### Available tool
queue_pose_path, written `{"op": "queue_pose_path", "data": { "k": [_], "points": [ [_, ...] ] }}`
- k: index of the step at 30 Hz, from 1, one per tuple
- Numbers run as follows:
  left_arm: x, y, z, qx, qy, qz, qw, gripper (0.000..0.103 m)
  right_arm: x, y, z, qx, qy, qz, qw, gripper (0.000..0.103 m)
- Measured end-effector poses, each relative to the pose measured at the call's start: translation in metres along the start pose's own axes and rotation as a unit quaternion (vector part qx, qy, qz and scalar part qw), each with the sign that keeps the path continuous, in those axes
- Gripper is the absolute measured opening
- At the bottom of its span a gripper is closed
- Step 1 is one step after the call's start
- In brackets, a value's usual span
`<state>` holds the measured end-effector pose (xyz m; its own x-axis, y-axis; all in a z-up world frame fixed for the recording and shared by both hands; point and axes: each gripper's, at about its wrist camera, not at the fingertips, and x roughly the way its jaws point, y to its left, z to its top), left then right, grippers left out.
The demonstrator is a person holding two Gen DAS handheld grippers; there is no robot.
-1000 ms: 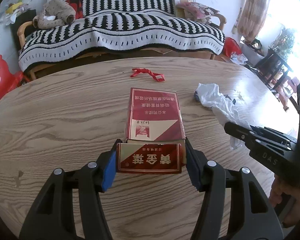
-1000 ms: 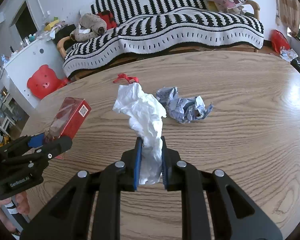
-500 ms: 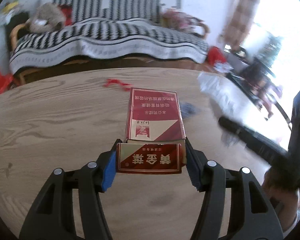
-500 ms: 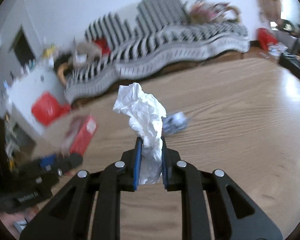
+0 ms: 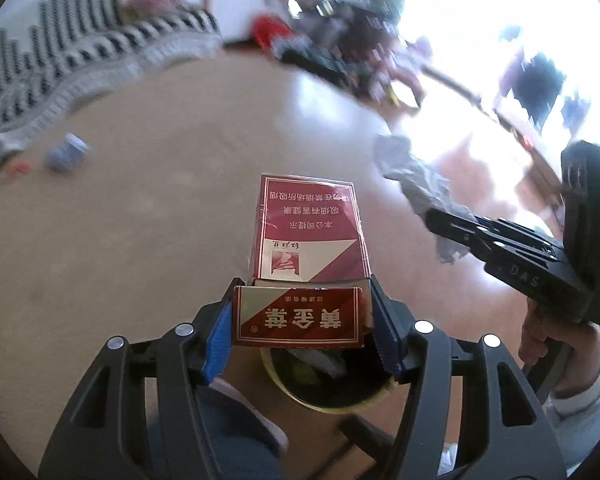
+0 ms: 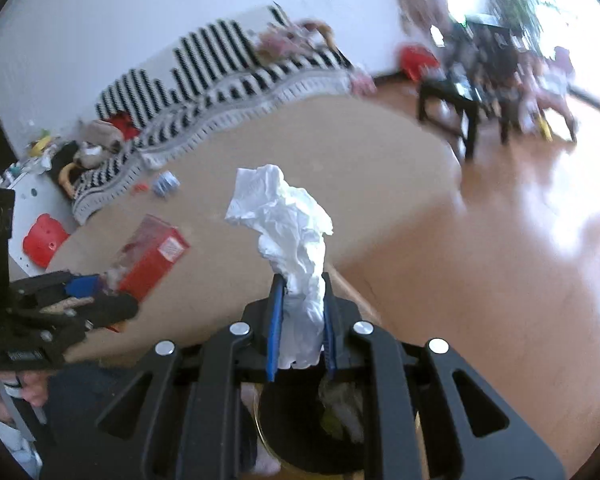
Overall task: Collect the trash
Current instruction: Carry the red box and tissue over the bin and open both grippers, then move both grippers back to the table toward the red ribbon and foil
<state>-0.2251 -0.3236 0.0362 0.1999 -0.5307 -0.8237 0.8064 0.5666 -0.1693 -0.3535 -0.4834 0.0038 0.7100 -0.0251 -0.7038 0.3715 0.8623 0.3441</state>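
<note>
My left gripper (image 5: pixel 300 322) is shut on a red cigarette box (image 5: pixel 308 232), its blue pads pressing the box's two sides. Below the box sits a dark trash bin (image 5: pixel 278 380) with a yellow rim and rubbish inside. My right gripper (image 6: pixel 300 332) is shut on a crumpled white tissue (image 6: pixel 288 232) that sticks up from the pads. The same trash bin (image 6: pixel 288 440) lies right under it. In the right wrist view the left gripper (image 6: pixel 80 292) with the cigarette box (image 6: pixel 152 256) is at the left. In the left wrist view the right gripper (image 5: pixel 456 228) and tissue (image 5: pixel 416 178) are at the right.
A crumpled blue-grey paper ball (image 6: pixel 166 184) and a small red scrap (image 6: pixel 140 188) lie on the wooden table (image 6: pixel 340 168) near its far edge. Behind stands a striped sofa (image 6: pixel 220 68). A black side table (image 6: pixel 460 100) stands on the shiny floor to the right.
Both grippers have swung fast to the right, from over the table's middle to its near edge above the bin. The box and the tissue stay gripped as before.
</note>
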Motion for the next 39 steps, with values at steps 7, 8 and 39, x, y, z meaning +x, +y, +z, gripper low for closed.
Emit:
{"op": "queue_pose_path", "data": {
  "k": [7,8,39],
  "points": [
    [0.114,-0.032,-0.037,-0.007,0.141,-0.001,0.9900,0.058,0.059,-0.064,-0.085,0.103,0.122,0.017,0.987,0.018],
    [0.123,-0.032,-0.042,-0.006,0.153,0.001,0.9882,0.058,0.068,-0.073,-0.095,0.121,0.135,0.023,0.983,0.018],
    [-0.042,0.152,0.020,-0.111,-0.034,0.182,0.9765,0.097,0.077,0.100,0.055,-0.131,0.023,0.030,0.991,0.097]
  ]
}}
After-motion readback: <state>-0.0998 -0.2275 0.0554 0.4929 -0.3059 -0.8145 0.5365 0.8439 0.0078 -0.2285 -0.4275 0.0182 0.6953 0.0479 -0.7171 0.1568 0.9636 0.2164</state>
